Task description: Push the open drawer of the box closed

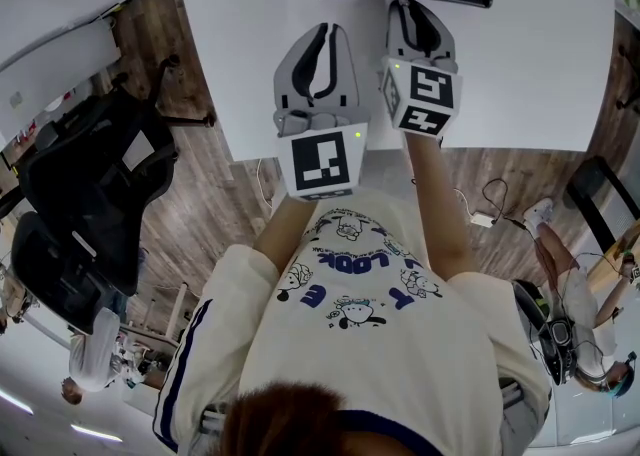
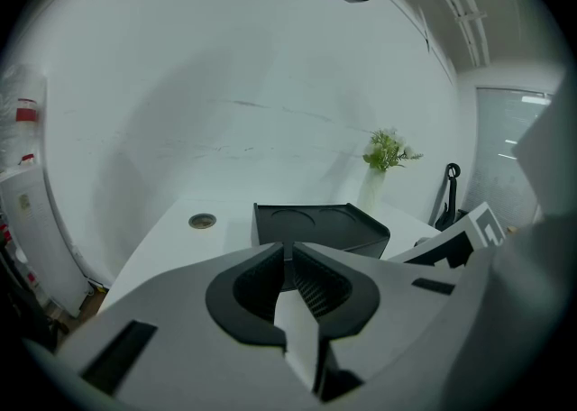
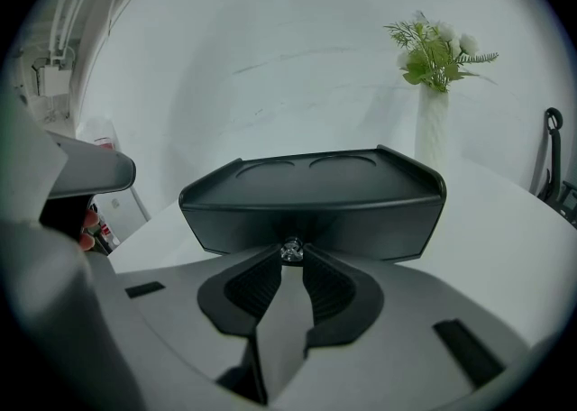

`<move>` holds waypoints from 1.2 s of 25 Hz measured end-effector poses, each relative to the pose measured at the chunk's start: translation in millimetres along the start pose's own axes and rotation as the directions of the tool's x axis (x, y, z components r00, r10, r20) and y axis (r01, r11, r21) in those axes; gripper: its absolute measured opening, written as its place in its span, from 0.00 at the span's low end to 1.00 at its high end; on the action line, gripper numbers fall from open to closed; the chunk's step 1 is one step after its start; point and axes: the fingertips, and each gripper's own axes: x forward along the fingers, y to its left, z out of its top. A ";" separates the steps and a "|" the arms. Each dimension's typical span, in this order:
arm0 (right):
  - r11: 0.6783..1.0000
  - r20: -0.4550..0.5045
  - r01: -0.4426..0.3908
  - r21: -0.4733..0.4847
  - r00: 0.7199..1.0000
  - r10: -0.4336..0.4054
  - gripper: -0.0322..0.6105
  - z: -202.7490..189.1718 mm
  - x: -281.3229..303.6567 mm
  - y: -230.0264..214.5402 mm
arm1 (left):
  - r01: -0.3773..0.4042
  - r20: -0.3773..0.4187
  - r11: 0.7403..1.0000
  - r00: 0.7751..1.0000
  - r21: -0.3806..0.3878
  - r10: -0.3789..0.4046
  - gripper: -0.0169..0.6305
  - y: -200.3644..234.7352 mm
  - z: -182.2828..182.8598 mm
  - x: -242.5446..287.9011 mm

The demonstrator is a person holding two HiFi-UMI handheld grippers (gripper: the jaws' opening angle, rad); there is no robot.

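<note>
right hand-held gripper (image 3: 290, 257) pinches the knob (image 3: 290, 250) on the black box (image 3: 361, 206).

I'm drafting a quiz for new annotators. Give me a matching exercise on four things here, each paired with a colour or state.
Things:
1. box
2. vase
3. knob
4. left claw

Colour or state:
a. white, upright
b. shut, empty
c. black
d. pinched in the right claw

Pairs: 1-c, 2-a, 3-d, 4-b
</note>
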 end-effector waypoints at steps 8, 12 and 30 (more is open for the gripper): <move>1.000 0.001 -0.015 0.022 1.000 0.015 0.20 -0.5 2.7 1.7 | -0.014 0.003 1.000 1.000 -0.008 0.014 0.09 4.1 3.9 0.8; 0.998 -0.002 -0.044 0.034 0.999 0.044 0.38 0.2 -6.9 10.8 | -0.009 0.030 1.000 1.000 0.000 0.009 0.09 4.8 12.9 -3.5; 1.000 0.345 0.020 0.016 0.938 -0.024 0.12 113.4 -133.7 30.5 | 0.065 0.226 0.996 0.971 0.066 -0.078 0.09 -18.0 92.5 -48.1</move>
